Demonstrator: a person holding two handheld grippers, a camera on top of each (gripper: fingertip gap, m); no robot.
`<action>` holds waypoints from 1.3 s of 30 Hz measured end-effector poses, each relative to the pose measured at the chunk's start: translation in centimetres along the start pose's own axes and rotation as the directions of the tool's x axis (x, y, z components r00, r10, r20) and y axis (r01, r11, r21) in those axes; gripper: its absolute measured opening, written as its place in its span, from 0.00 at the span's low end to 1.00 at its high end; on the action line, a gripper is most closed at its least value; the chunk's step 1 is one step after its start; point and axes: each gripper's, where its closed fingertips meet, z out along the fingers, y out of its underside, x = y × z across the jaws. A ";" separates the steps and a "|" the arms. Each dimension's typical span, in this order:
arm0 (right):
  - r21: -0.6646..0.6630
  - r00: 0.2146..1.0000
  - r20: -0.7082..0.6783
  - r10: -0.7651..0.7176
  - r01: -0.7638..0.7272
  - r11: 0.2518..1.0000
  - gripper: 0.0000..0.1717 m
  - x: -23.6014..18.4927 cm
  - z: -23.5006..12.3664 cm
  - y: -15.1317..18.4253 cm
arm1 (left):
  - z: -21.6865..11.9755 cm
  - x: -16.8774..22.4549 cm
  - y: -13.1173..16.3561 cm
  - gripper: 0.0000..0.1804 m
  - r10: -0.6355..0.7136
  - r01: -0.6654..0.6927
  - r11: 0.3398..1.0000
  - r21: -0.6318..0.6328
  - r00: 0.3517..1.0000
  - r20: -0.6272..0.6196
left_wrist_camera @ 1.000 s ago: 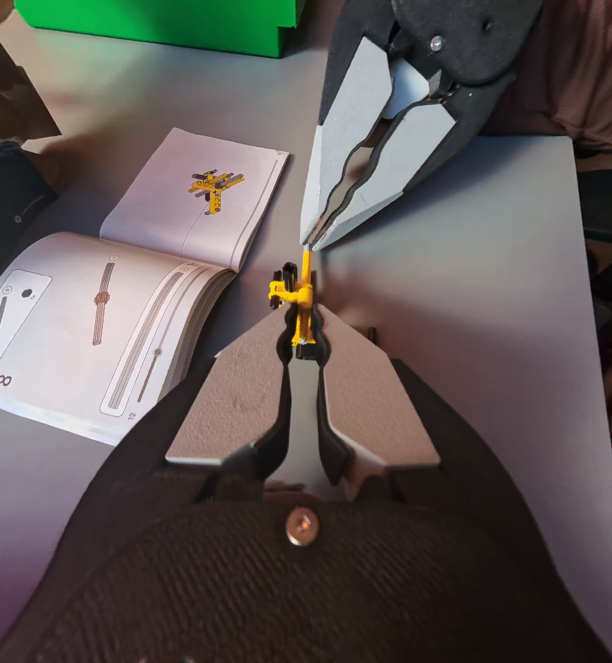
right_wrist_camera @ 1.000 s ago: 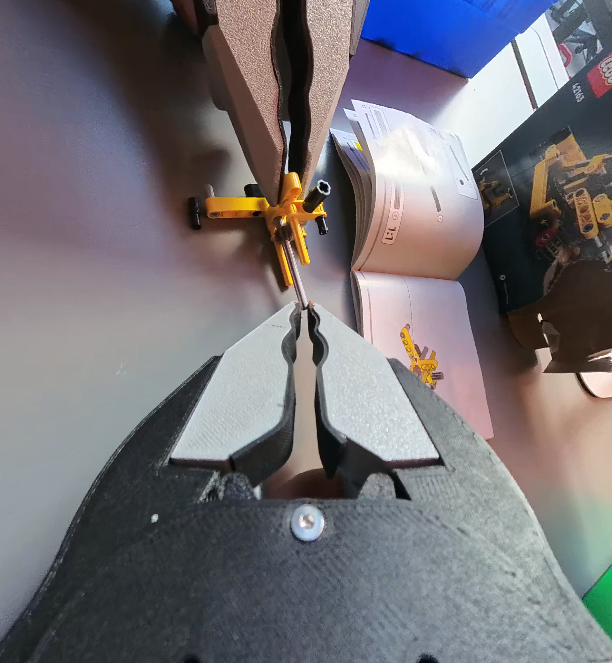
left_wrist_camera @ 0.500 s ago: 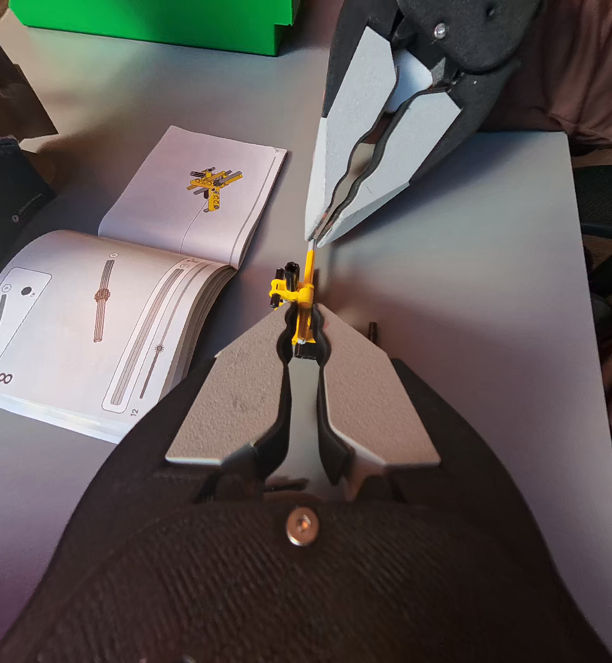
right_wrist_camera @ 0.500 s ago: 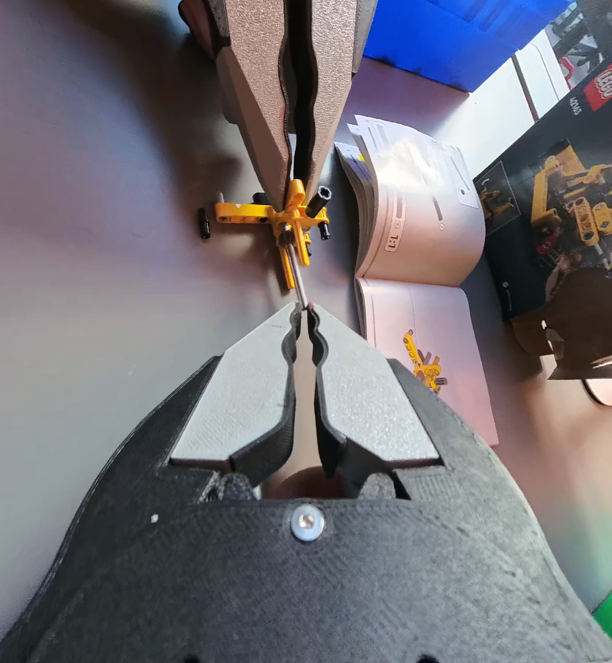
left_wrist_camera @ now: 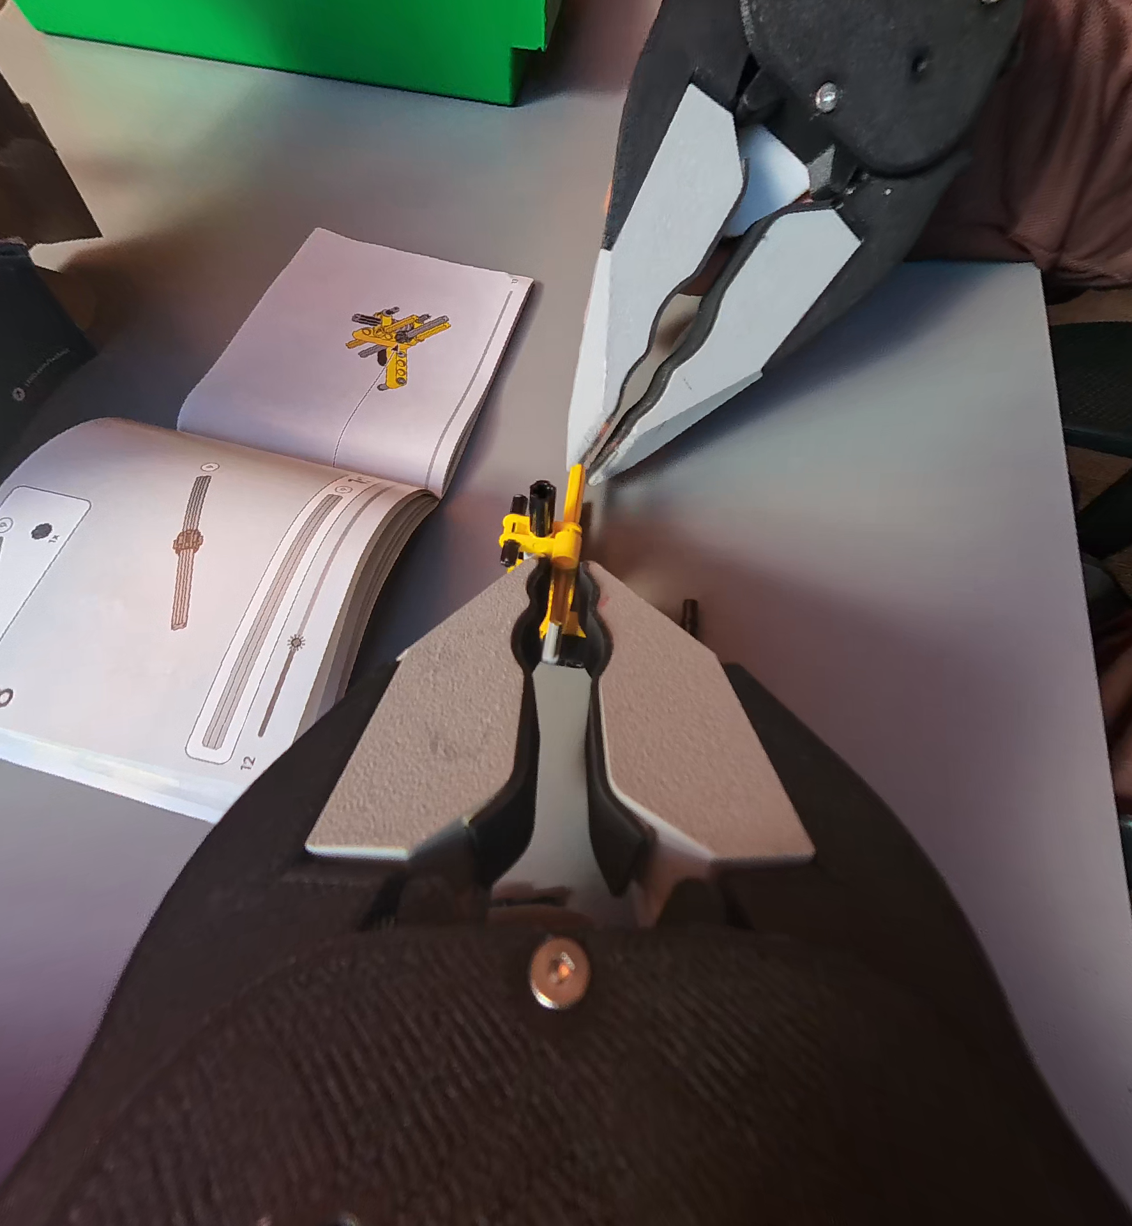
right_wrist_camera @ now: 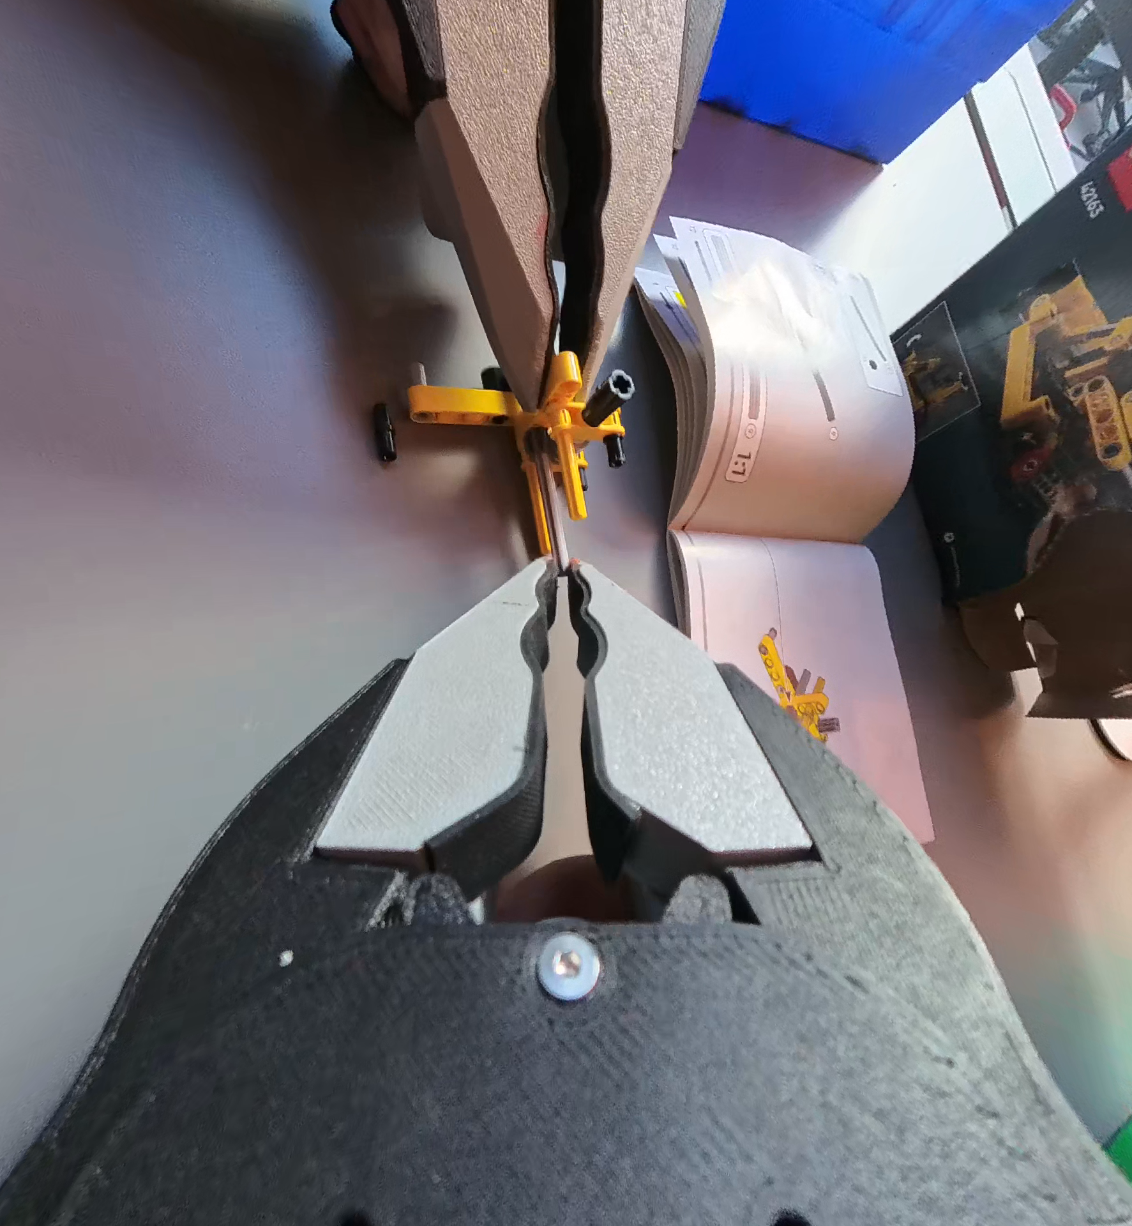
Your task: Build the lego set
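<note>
My left gripper point(left_wrist_camera: 560, 572) is shut on a small yellow-and-black brick assembly point(left_wrist_camera: 553, 539) and holds it just above the grey table point(left_wrist_camera: 848, 597). My right gripper point(right_wrist_camera: 563, 574) is shut on the tip of a thin dark grey axle point(right_wrist_camera: 552, 514) that runs into the assembly point(right_wrist_camera: 550, 424). The two grippers face each other tip to tip. The right gripper also shows in the left wrist view point(left_wrist_camera: 589, 468), and the left gripper shows in the right wrist view point(right_wrist_camera: 560, 371). A loose black pin point(right_wrist_camera: 384, 432) lies on the table beside the assembly.
An open instruction booklet point(left_wrist_camera: 218, 531) lies left of the grippers. A green box point(left_wrist_camera: 284, 33) stands at the far edge. A dark set box point(right_wrist_camera: 1047, 398) and a blue bin point(right_wrist_camera: 848, 66) stand beyond the booklet. The table's edge point(left_wrist_camera: 1067, 597) runs along the right, with a person's sleeve point(left_wrist_camera: 1080, 166) behind it. From the left gripper's tips to the loose black pin point(right_wrist_camera: 384, 432) is close to 4 cm.
Both grippers keep their holds. The right gripper has tilted and shifted slightly at the assembly; the axle stays in its tips.
</note>
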 end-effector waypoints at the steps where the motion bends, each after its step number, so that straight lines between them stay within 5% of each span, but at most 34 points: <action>1: 0.015 1.000 0.006 -0.001 0.001 1.000 0.00 -0.2 0.0 -0.4 | 0.0 0.0 0.0 0.03 0.001 -0.001 1.000 -0.001 1.000 -0.003; 39: -0.004 0.997 -0.012 -0.077 0.077 0.997 0.00 -0.9 0.1 -0.1 | -0.1 0.7 0.2 0.03 0.024 -0.024 1.000 -0.004 0.999 -0.039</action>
